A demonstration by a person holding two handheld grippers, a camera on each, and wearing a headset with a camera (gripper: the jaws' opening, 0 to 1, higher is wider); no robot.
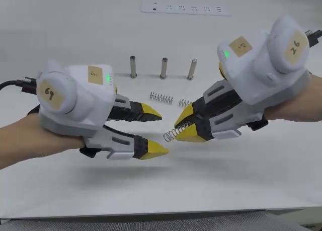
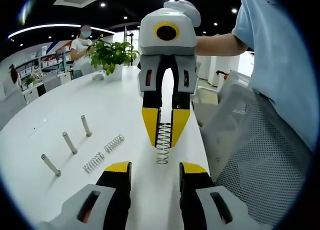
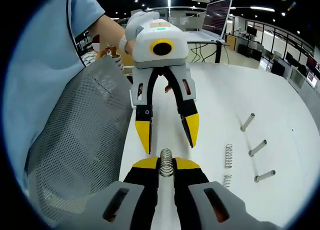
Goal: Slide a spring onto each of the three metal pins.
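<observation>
right gripper (image 1: 185,126), angled leftward, pinches spring (image 1: 171,135)

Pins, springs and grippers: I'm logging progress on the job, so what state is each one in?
left gripper: open, holding nothing.
right gripper: shut on the held spring.
held spring: clamped between the right gripper's jaws, on no pin.
left loose spring: lying flat, untouched.
right loose spring: lying flat, untouched.
left pin: upright, bare.
middle pin: upright, bare.
right pin: upright, bare.
</observation>
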